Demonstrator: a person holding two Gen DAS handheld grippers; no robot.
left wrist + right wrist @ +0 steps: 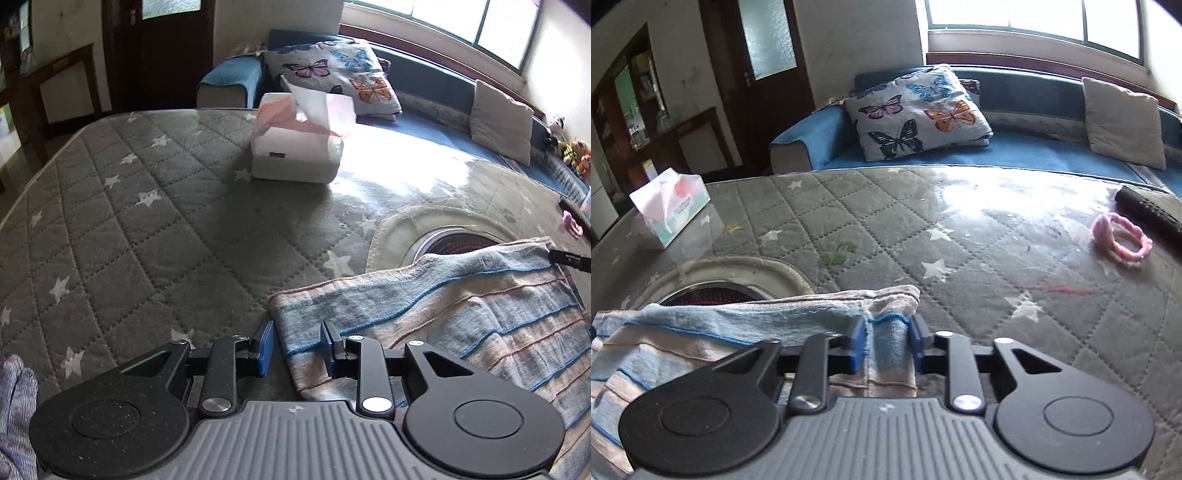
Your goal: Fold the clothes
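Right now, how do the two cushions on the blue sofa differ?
The butterfly cushion is printed with coloured butterflies, while the plain cushion is a bare pale grey. The butterfly cushion sits at the sofa's left end beside the armrest; the plain cushion sits far to the right. Both lean back against the sofa under the window.

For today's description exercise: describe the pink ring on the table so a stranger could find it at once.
Start at the grey quilted table cover with white stars. Near its far right edge, beside a black stick-like thing, lies the pink ring. Nothing else on the table is pink and loop-shaped.
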